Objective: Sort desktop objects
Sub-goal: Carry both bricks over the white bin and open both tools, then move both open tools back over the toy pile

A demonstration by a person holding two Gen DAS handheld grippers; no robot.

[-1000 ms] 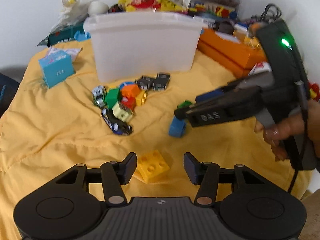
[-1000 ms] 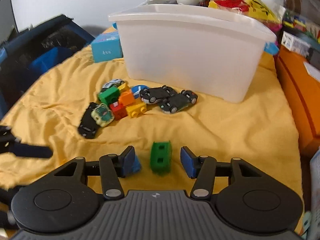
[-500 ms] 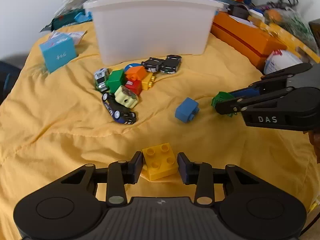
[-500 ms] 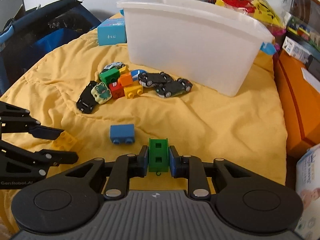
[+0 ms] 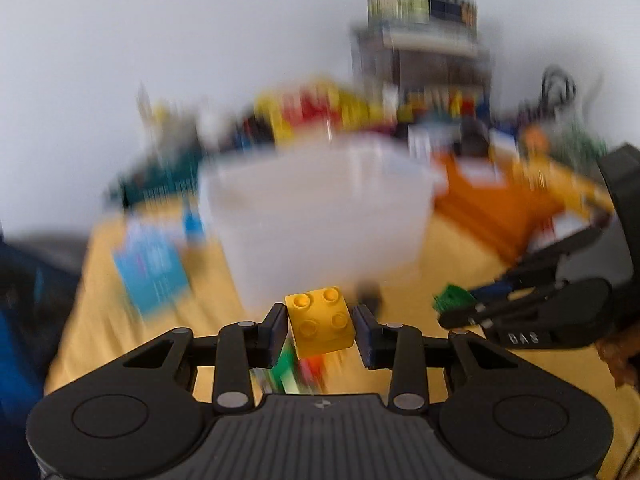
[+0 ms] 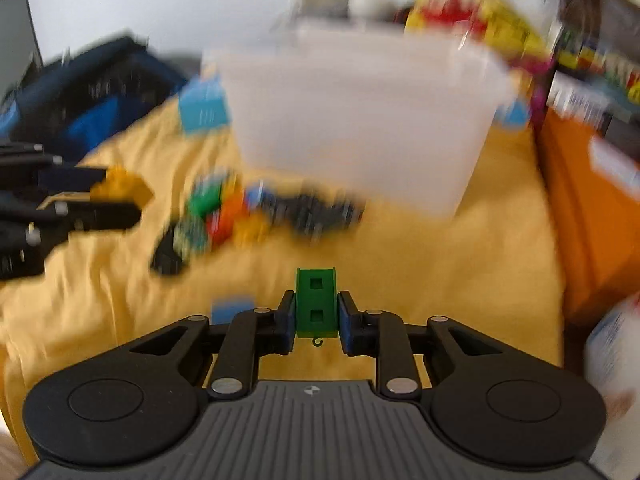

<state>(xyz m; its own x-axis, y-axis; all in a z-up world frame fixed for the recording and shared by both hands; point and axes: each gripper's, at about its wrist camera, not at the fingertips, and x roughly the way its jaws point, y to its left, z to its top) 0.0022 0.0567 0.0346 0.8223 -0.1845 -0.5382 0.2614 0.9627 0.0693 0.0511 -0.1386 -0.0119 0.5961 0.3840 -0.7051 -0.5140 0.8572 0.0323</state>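
Left wrist view: left gripper (image 5: 321, 325) jaws pinch a yellow brick (image 5: 320, 322); right gripper (image 6: 313, 316) jaws pinch a green block (image 6: 315, 304) before the white bin (image 6: 360, 120).

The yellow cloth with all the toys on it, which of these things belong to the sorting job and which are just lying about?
Part of the job:
- yellow brick, held in the left gripper
- green block, held in the right gripper
- white bin
- toy pile
- blue brick

Lying about:
- blue box
- orange case
- dark bag
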